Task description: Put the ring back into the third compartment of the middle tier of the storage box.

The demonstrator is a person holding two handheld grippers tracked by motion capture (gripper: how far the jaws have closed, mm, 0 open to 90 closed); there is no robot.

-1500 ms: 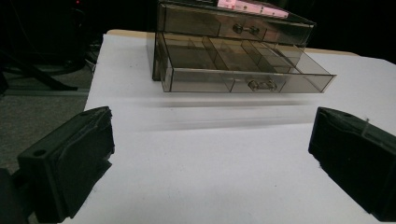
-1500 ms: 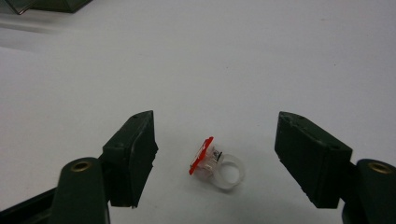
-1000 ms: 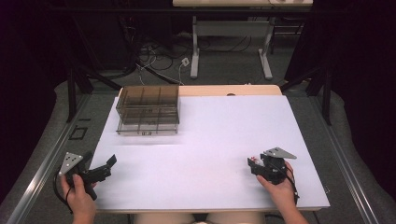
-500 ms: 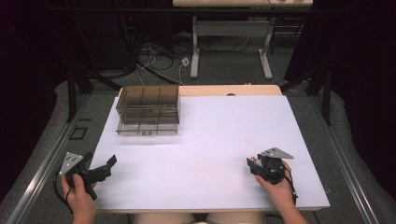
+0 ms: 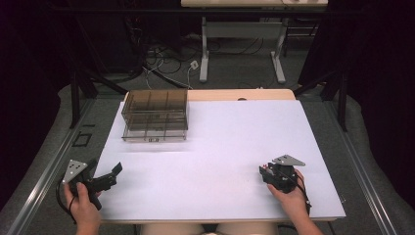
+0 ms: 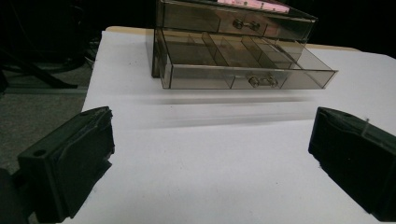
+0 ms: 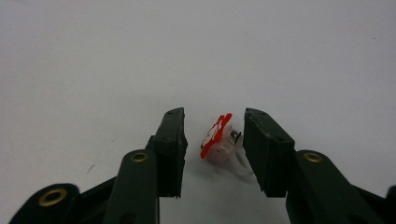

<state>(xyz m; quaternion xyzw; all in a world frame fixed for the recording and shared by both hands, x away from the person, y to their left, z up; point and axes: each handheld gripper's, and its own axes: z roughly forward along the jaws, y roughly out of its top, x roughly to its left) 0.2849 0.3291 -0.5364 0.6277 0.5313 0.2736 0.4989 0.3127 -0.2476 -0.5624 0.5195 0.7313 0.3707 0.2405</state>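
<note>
Red-and-clear plastic clip (image 7: 218, 139), small and glossy with white strands trailing from it, lies on the white table sheet (image 7: 196, 51) between the right gripper's (image 7: 214, 133) matte black jaws, which have just been closing around it; a gap remains on the left side, contact on the right is unclear. Ahead of the left gripper's (image 6: 210, 135) wide-apart jaws stands a smoky transparent drawer organizer (image 6: 233, 51), its lower drawer pulled out, showing dividers.

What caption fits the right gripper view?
Right gripper closing its fingers around a small red-and-clear clip on the white table.
</note>
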